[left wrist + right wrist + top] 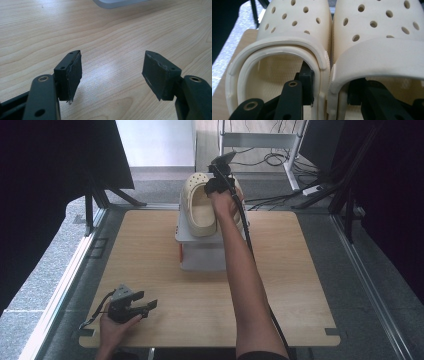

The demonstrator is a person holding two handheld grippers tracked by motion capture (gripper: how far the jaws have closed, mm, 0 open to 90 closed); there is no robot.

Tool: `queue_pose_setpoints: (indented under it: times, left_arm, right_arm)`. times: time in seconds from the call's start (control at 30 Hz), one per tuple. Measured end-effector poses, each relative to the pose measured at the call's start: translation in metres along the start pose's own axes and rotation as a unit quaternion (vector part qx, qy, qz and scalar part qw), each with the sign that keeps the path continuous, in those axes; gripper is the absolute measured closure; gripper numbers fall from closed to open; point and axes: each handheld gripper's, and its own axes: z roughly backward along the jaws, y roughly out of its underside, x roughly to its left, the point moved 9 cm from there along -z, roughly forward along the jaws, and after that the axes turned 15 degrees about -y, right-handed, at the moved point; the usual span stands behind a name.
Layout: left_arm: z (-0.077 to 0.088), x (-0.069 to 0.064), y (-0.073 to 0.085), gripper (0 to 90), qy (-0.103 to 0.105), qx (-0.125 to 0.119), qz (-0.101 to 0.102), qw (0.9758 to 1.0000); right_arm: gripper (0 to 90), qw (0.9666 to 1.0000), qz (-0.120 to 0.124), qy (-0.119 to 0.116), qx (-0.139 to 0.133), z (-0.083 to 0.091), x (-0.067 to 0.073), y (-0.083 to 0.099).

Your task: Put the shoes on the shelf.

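Right claw (329, 92) pinches adjoining walls of two cream perforated foam clogs (294, 50) atop white box (202, 252). Left claw (112, 75) wide, empty, over wooden surface (75, 30).

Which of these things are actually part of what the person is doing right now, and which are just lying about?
In use:
- pair of cream clogs, inner walls pinched together
- right gripper, one jaw in each clog
- white box under the clogs

Idle:
- left gripper, open, resting on the wooden table
- cables on the floor
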Motion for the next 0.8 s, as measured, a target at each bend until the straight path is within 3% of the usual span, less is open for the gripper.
queue_pose_setpoints:
  times: [0.2,0.33,0.4,0.5,0.67,0.8]
  left_arm:
    - [0.0,0.0,0.0,32.6,0.0,0.0,-0.001,1.0]
    - [-0.001,-0.001,0.0,32.6,0.002,0.0,0.0,1.0]
    - [-0.002,-0.001,0.0,32.6,0.002,0.001,0.001,1.0]
    - [-0.001,-0.001,0.0,32.6,0.001,0.001,0.0,1.0]
    - [-0.001,0.0,0.0,32.6,-0.001,0.0,0.001,1.0]
    - [-0.001,-0.001,0.0,32.6,-0.001,0.001,0.0,1.0]
  right_arm:
    - [61.0,0.9999,0.001,0.015,0.005,-0.01,-0.006,0.005]
    - [48.3,1.0,0.0,0.003,0.006,-0.008,-0.007,0.006]
    - [46.2,0.9999,0.016,0.001,0.0,-0.002,-0.005,0.005]
    - [40.8,0.9994,0.028,-0.013,0.015,0.002,-0.001,0.009]
    - [36.1,0.9976,0.052,-0.033,0.033,0.009,0.002,0.016]
    - [34.8,0.9962,0.065,-0.05,0.029,0.02,0.003,0.019]
